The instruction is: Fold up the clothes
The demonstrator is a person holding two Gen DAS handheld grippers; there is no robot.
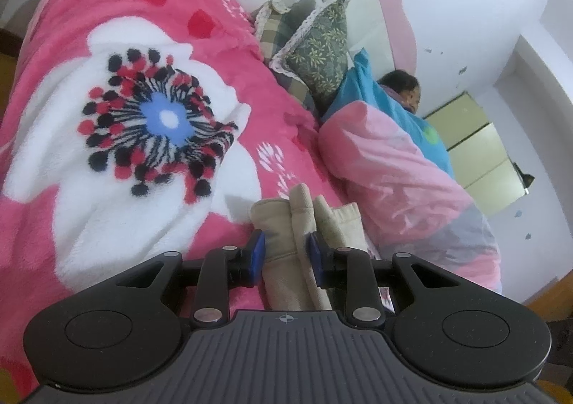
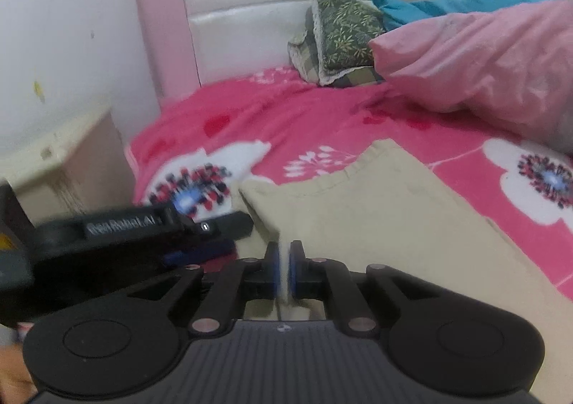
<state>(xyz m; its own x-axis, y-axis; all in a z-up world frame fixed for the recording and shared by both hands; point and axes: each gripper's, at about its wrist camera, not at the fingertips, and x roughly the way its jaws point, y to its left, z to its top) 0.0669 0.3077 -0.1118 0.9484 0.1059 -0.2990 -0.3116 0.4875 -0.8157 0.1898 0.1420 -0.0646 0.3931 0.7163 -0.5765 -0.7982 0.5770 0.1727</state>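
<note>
Beige cloth fills the gap between the blue pads of the left hand-held gripper [image 1: 286,255] in the left wrist view: a bunched, several-layered part of a soft beige cotton garment [image 1: 304,221], and the pads are clamped on that thick bundle. Gathering the layers together looks like a way to lift or carry one whole end of the piece at once. The garment lies on the bed, on a fleecy pink blanket with big white flowers [image 1: 118,139] that spreads ahead and to the left, flat and free. Ahead to the right a puffy pale pink quilt [image 1: 394,175] rises close beside the cloth, so room on that side is tight (a person lies under bedding further off).

From the right wrist, the right hand-held gripper [image 2: 284,269] has its pads almost together, pinching a thin edge of the same garment, which here shows as a broad flat panel reaching ahead and to the right. A thin hem needs only that narrow pinch. Just to its left the other tool's black body lies low over the blanket, so both grips sit near each other along the near edge. Ahead, open blanket runs to two green patterned cushions [image 2: 343,35] against the white padded headboard [image 2: 250,10]; I judge a fold away from the grippers has room.
</note>
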